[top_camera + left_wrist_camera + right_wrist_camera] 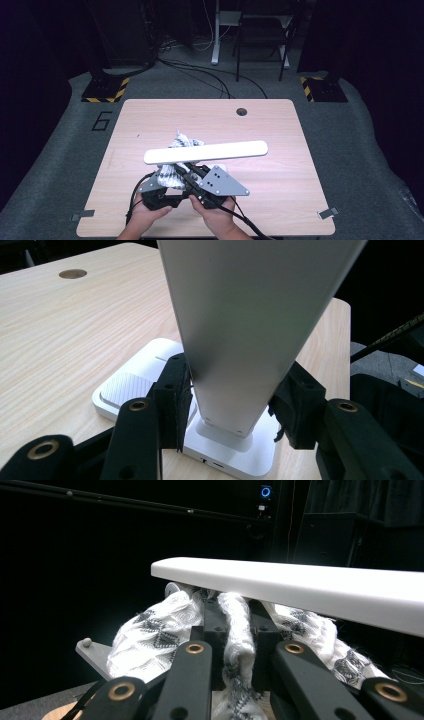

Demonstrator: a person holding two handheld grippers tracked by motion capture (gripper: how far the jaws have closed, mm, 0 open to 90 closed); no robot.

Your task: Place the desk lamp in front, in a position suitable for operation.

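on the wooden table, near its front edge and about midway along it, stands a white desk lamp: a flat white base with a ribbed patch on top, an upright arm rising from it, and a long white light bar lying roughly level above the tabletop.

the left gripper has its two black jaws set either side of the lamp's upright arm just above the base, about half open, with the pads against the arm's narrow edges, so it grips the arm.

the right gripper is closed tight on a fold of a white cloth with a dark woven pattern; the cloth bunches out on both sides of the jaws and sits right under the light bar, touching its underside. in the high view the cloth shows behind the bar and beneath it, just ahead of both hands.

a round cable hole sits near the table's far edge.
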